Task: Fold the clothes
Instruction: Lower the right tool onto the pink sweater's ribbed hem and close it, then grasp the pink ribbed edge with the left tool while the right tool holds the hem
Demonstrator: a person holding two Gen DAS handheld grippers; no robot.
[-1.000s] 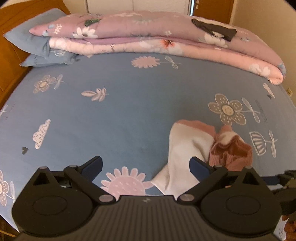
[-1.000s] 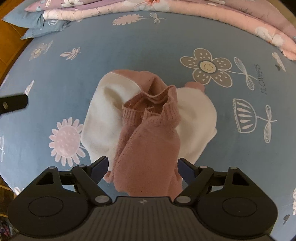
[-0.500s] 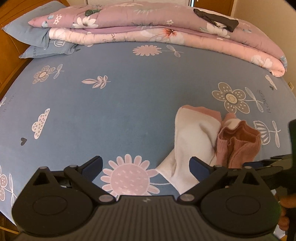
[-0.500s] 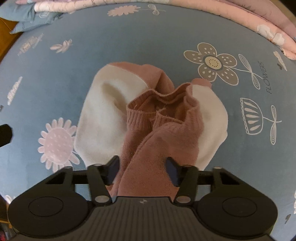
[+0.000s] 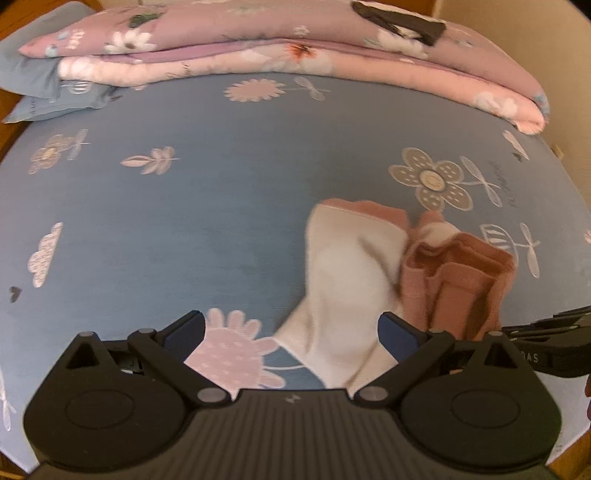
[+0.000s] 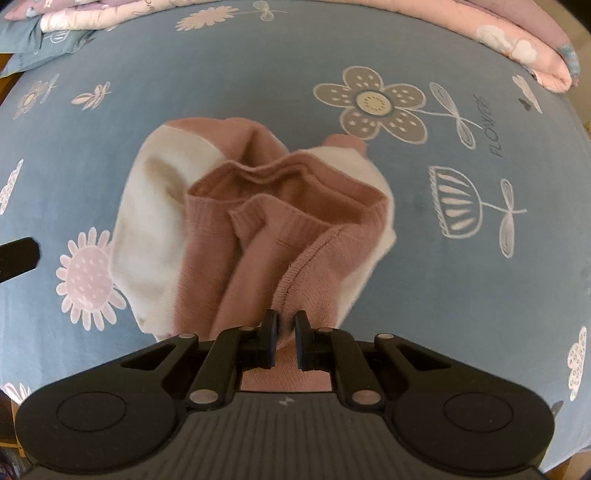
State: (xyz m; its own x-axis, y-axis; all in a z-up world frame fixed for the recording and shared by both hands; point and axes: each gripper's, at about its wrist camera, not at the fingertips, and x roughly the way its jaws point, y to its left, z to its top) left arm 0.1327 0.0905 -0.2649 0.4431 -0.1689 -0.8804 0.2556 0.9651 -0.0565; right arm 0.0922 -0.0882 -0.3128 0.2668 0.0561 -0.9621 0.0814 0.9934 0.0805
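Observation:
A pink and cream knit sweater [image 6: 258, 229] lies bunched on the blue flowered bed sheet [image 6: 280, 74]. My right gripper [image 6: 284, 332] is shut on the sweater's pink near edge and lifts it a little. The sweater also shows in the left wrist view [image 5: 354, 266], cream part left, pink part right. My left gripper [image 5: 291, 328] is open and empty, just above the cream part's near corner. The right gripper's body [image 5: 546, 350] shows at the right edge of the left wrist view.
A folded pink and purple floral quilt [image 5: 295, 48] lies along the far side of the bed, with a dark item [image 5: 399, 22] on top. A blue pillow [image 5: 33, 81] sits at the far left. The left gripper's finger [image 6: 16, 254] shows at the left edge.
My right gripper has closed on the sweater's pink near edge, and the fabric has bunched up toward it. My left gripper has stayed open and moved closer to the cream part.

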